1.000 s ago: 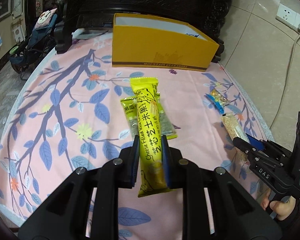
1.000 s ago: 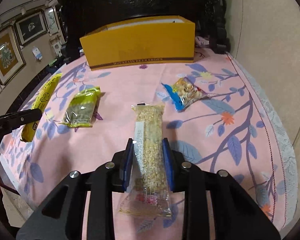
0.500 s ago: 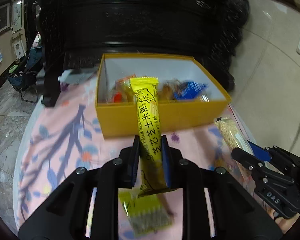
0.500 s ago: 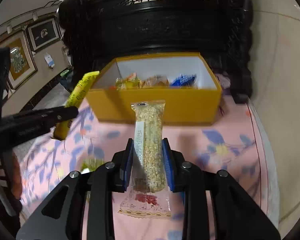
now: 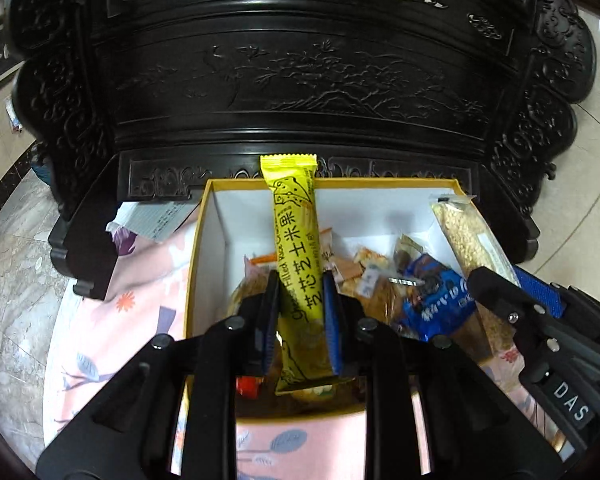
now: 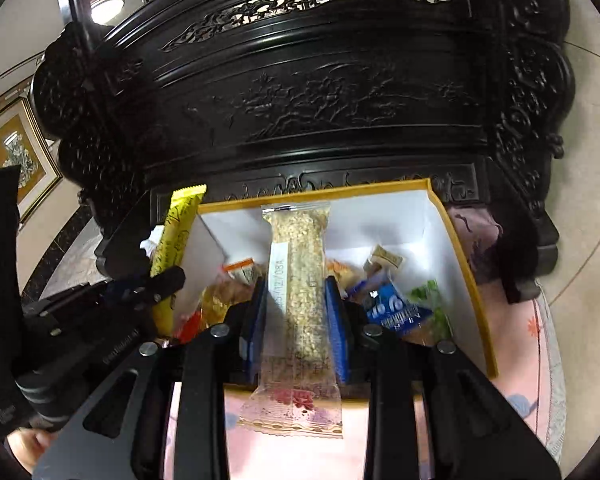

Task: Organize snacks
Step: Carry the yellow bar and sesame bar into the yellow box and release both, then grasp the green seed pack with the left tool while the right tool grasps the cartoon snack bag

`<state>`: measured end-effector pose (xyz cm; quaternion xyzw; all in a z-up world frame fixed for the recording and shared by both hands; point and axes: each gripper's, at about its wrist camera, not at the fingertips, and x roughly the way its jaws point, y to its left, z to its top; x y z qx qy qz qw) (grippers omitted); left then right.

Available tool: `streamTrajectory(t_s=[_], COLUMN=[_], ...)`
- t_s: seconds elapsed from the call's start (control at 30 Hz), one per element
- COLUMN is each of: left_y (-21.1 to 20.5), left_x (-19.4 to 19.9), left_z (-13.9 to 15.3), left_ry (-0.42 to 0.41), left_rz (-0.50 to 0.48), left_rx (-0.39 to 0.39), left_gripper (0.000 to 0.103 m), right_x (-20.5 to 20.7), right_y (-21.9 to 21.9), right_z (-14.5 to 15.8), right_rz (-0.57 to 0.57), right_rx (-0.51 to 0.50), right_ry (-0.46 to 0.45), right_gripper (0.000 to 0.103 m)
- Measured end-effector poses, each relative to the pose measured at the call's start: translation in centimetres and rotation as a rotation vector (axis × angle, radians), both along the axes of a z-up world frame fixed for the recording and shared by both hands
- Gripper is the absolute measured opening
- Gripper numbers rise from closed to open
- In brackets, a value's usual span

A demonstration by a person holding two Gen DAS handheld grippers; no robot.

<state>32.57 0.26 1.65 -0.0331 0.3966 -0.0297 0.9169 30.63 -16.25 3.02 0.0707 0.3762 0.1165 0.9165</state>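
Note:
My left gripper (image 5: 300, 288) is shut on a long yellow snack bar (image 5: 296, 248) and holds it over the open yellow box (image 5: 194, 264). My right gripper (image 6: 296, 292) is shut on a clear oat bar (image 6: 300, 272) and holds it over the same box (image 6: 466, 272). The box holds several wrapped snacks, among them a blue packet (image 5: 436, 300). The oat bar also shows at the right of the left wrist view (image 5: 466, 240). The yellow bar shows at the left of the right wrist view (image 6: 176, 232).
A carved black wooden cabinet (image 5: 300, 72) stands right behind the box. The box sits on a pink floral tablecloth (image 5: 112, 320). A white paper (image 5: 152, 220) lies left of the box. Tiled floor (image 5: 8, 248) shows beyond the table's edge.
Both grippers have lifted their bars off the table and moved forward to the box. They now hang over its open top.

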Motion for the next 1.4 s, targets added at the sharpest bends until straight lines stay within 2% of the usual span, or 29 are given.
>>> streamTrajectory(t_s=[0.03, 0.07, 0.1, 0.13, 0.17, 0.23, 0.33, 0.4, 0.43, 0.47, 0.57, 0.63, 0.7, 0.87, 0.93, 0.97, 1.1, 1.23, 1.3, 1.33, 1.37, 1.4], left_y=[0.0, 0.0, 0.1, 0.3, 1.0, 1.7, 2.5, 2.6, 2.7, 2.6, 2.9, 3.1, 3.4, 4.7, 5.3, 5.4, 5.8, 5.2, 4.7, 4.3, 3.9, 3.7], left_x=[0.6, 1.2, 1.4, 1.2, 0.4, -1.0, -4.5, -7.6, -9.8, -11.4, -16.9, -19.6, -21.6, -24.8, -25.1, -25.3, -26.3, -26.6, -26.9, -27.2, -27.4, -27.4], left_z=[0.0, -0.1, -0.1, 0.0, 0.2, 0.4, 0.2, -0.4, -1.1, -1.8, -4.8, -6.8, -8.6, -11.4, -11.6, -11.6, -11.3, -11.4, -11.2, -11.0, -10.9, -10.8], left_ry=[0.004, 0.013, 0.026, 0.021, -0.020, -0.048, -0.046, -0.045, -0.036, -0.029, -0.007, 0.010, 0.045, 0.136, 0.146, 0.149, 0.149, 0.168, 0.169, 0.163, 0.157, 0.155], left_rz=[0.004, 0.010, 0.022, 0.057, 0.088, 0.063, 0.037, 0.011, -0.014, -0.023, -0.033, -0.028, -0.019, -0.003, 0.015, 0.021, 0.040, 0.044, 0.032, 0.025, 0.019, 0.017], left_rx=[0.002, 0.007, 0.020, 0.041, 0.041, 0.005, 0.006, -0.009, -0.016, -0.021, -0.036, -0.038, -0.042, -0.028, -0.034, -0.039, -0.034, -0.043, -0.046, -0.035, -0.024, -0.016], left_gripper=[0.021, 0.039, 0.083, 0.092, 0.095, 0.095, 0.095, 0.097, 0.098, 0.098, 0.098, 0.098, 0.098, 0.098, 0.098, 0.098, 0.098, 0.098, 0.098, 0.098, 0.098, 0.098], right_x=[0.4, 0.8, 1.2, 1.1, 0.6, -1.0, -4.5, -7.9, -9.4, -11.1, -15.1, -16.7, -17.7, -16.4, -14.9, -14.8, -14.8, -15.3, -16.5, -17.1, -17.7, -18.3], right_y=[0.0, -0.1, -0.4, -0.9, -1.6, -2.6, -4.3, -5.8, -6.4, -7.1, -8.8, -9.5, -9.5, -8.2, -8.0, -8.5, -8.9, -9.2, -8.8, -8.3, -8.0, -7.7], right_z=[0.2, 0.3, 0.4, 0.5, 0.7, 1.2, 1.0, -0.6, -1.8, -3.5, -8.6, -10.4, -12.3, -14.5, -16.5, -16.3, -16.4, -16.4, -15.9, -15.8, -15.6, -15.6], right_rz=[-0.010, -0.021, -0.034, -0.047, -0.048, -0.040, -0.018, -0.015, -0.022, -0.034, -0.081, -0.095, -0.054, 0.021, 0.021, 0.006, -0.006, -0.017, -0.009, 0.004, 0.015, 0.026], right_rx=[0.008, 0.008, 0.000, 0.005, 0.022, -0.012, -0.055, -0.084, -0.100, -0.118, -0.147, -0.142, -0.148, -0.242, -0.291, -0.256, -0.257, -0.256, -0.252, -0.253, -0.249, -0.255], right_ry=[-0.010, -0.011, 0.008, 0.016, 0.015, 0.000, -0.002, 0.031, 0.052, 0.082, 0.159, 0.166, 0.194, 0.227, 0.289, 0.255, 0.215, 0.215, 0.203, 0.201, 0.210, 0.211], right_gripper=[0.031, 0.038, 0.047, 0.059, 0.060, 0.060, 0.063, 0.081, 0.099, 0.102, 0.102, 0.102, 0.102, 0.102, 0.102, 0.102, 0.102, 0.101, 0.085, 0.067, 0.062, 0.062])
